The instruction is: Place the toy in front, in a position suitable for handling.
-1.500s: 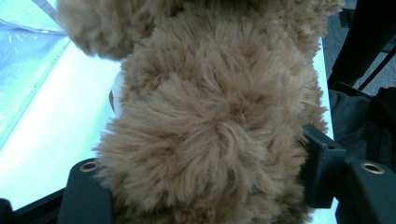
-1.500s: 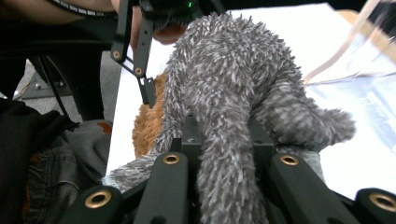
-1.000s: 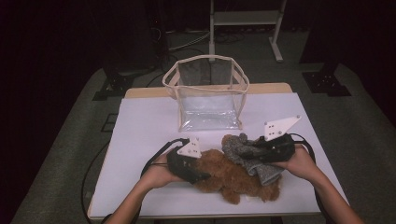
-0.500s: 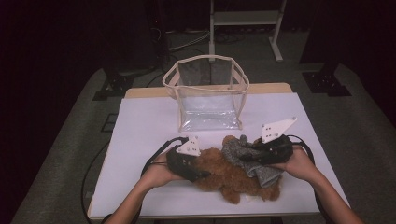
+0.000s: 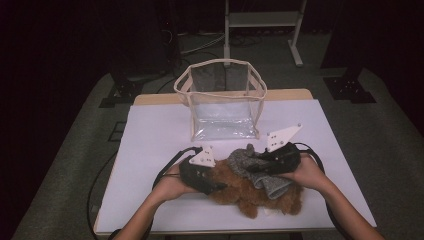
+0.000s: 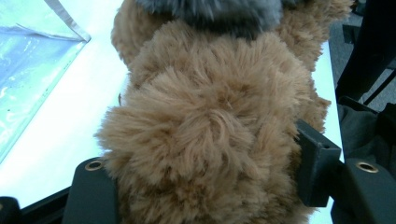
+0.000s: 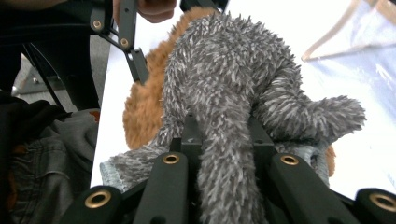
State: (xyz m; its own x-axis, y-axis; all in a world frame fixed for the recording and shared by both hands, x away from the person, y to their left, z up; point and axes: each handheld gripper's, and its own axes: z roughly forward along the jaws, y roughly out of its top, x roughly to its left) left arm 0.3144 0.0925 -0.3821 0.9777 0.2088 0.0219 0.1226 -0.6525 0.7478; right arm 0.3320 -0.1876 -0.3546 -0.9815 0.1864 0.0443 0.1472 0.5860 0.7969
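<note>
Left hand-held gripper [image 5: 212, 185] is clamped on the brown plush toy [image 5: 250, 192], fur bulging between its jaws in the left gripper view [image 6: 205, 154]. Right hand-held gripper [image 5: 257, 166] is pinched together on the grey fuzzy garment [image 5: 260, 172] draped over the toy; in the right gripper view the grey pile [image 7: 224, 116] runs down between the jaws. Toy lies at the near edge of the bench [image 5: 150, 150], between my two hands, well short of the clear bag [image 5: 225, 107].

Risks, as I judge it: the right grip has mostly loose pile, so a pull could slip off, or stretch the garment instead of shifting it. The left grip is fur and stuffing, so the toy could twist or squirm out under load. Toy sits close to the bench edge; a tug toward me could drag it off.

Around: the clear bag stands upright and open behind, nothing between it and the toy. Cables [image 5: 172, 162] loop beside both hands and could snag. Metal stand [image 5: 260, 20] far back, no issue.
</note>
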